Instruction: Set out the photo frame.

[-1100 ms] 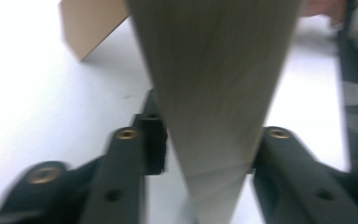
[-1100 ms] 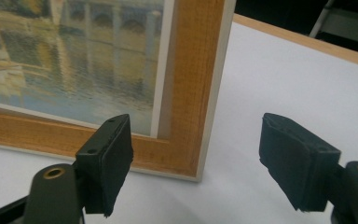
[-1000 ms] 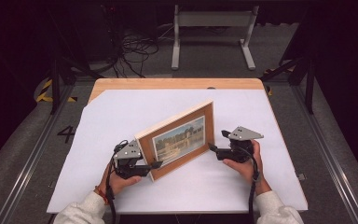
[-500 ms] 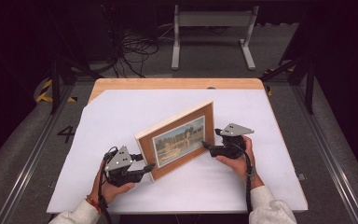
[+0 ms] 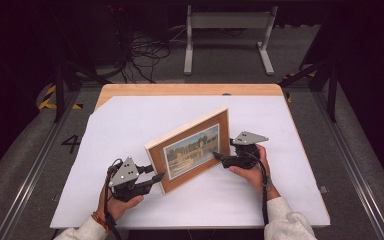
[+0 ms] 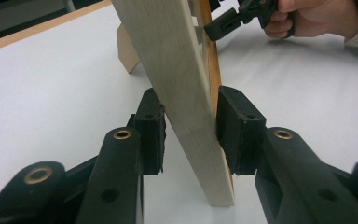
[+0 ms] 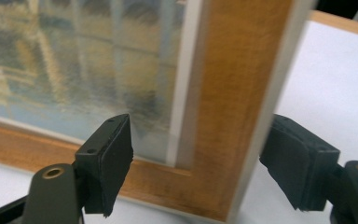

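Note:
A wooden picture frame (image 5: 190, 150) with a landscape print stands upright and tilted back on the white table cover (image 5: 130, 120), propped by a rear leg (image 6: 127, 51). My left gripper (image 5: 157, 176) is at the frame's lower left corner. In the left gripper view its jaws (image 6: 191, 121) have just been closing, and both pads now touch the frame's pale side edge (image 6: 182, 70). My right gripper (image 5: 216, 156) straddles the frame's right edge. In the right gripper view it (image 7: 196, 149) stands wide, one pad before the glass and one behind the wood (image 7: 223, 93).
The wooden tabletop edge (image 5: 190, 90) shows beyond the white cover. A metal stand (image 5: 227, 35) and loose cables (image 5: 140, 55) lie on the floor behind the table. Bare cover stretches left of and behind the frame.
My left hand has drawn slightly back toward the near left, and its gripper has settled again at the frame's corner. The frame and the right gripper have stayed in place.

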Demonstrator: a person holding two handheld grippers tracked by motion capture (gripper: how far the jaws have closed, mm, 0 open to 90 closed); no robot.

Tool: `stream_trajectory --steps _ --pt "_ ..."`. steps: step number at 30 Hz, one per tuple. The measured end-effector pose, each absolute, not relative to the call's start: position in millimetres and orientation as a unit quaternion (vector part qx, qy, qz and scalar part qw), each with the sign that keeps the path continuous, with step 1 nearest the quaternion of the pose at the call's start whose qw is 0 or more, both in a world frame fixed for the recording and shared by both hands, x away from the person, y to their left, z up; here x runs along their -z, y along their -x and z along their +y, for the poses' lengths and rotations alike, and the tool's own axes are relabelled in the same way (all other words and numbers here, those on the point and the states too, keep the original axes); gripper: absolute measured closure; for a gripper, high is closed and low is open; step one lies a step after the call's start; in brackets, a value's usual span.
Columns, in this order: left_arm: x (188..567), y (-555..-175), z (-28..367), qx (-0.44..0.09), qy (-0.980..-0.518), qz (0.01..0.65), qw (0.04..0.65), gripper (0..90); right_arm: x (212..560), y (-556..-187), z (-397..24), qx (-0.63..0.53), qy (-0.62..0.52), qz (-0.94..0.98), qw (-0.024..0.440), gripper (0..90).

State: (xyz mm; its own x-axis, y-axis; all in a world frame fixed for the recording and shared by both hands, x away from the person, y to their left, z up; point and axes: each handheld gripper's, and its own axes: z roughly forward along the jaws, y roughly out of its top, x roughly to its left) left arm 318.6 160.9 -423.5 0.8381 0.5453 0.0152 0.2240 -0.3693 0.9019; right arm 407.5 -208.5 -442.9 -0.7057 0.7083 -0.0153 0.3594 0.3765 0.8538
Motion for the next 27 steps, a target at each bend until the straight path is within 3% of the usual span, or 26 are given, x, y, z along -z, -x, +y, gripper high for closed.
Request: stream_trajectory --steps 17,27 --pt "424.1 -327.2 161.5 -0.151 -0.812 0.237 0.511 64.6 442.0 -403.2 -216.8 -0.44 -0.335 0.809 0.199 42.8" --pt "424.6 -330.5 161.8 -0.15 -0.812 0.239 0.51 64.7 440.8 -400.6 -217.8 -0.429 -0.334 0.813 0.209 46.4"
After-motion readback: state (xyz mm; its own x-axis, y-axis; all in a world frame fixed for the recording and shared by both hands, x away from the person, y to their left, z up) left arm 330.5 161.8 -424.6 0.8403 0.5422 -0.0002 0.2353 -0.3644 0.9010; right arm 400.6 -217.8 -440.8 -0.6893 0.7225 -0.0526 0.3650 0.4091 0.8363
